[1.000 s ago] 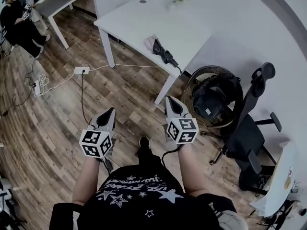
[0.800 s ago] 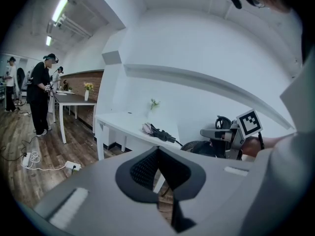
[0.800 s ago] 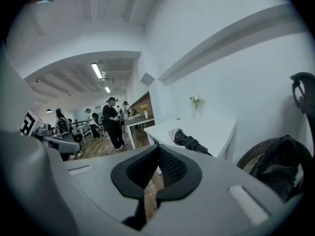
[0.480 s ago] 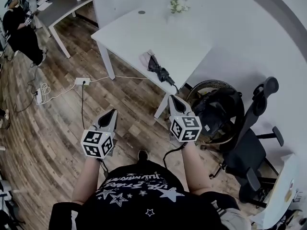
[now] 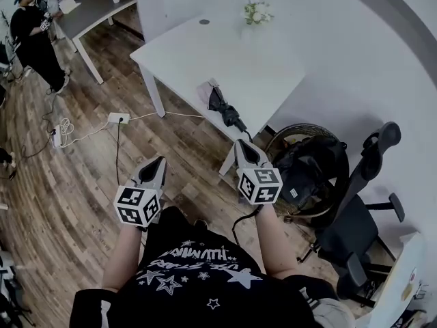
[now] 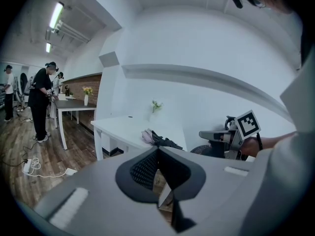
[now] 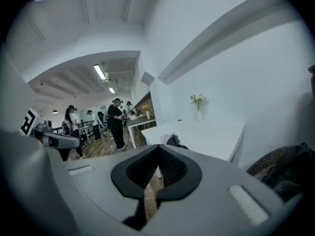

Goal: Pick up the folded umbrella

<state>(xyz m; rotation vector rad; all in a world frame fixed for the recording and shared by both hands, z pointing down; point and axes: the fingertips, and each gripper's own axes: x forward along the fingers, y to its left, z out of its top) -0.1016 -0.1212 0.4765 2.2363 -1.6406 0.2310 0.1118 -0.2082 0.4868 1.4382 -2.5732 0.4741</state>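
Observation:
The folded umbrella [image 5: 223,108], dark with a pale pink part, lies at the near edge of the white table [image 5: 205,46]. The left gripper view shows the umbrella [image 6: 158,138] ahead on the tabletop, and the right gripper view shows the umbrella [image 7: 173,141] just past the jaw tips. My left gripper [image 5: 158,162] hangs over the wooden floor, well short of the table, jaws together and empty. My right gripper [image 5: 244,144] is held below the table's near corner, a little short of the umbrella, also shut and empty.
A vase of flowers [image 5: 256,11] stands at the table's far side. A wicker basket holding a dark bag [image 5: 308,161] and an office chair [image 5: 362,203] are at the right. A power strip with cables [image 5: 117,117] lies on the floor. A person [image 5: 34,36] stands by a grey table [image 5: 95,5].
Both grippers have come forward toward the white table, still shut. The umbrella now lies closer to the right gripper's tips.

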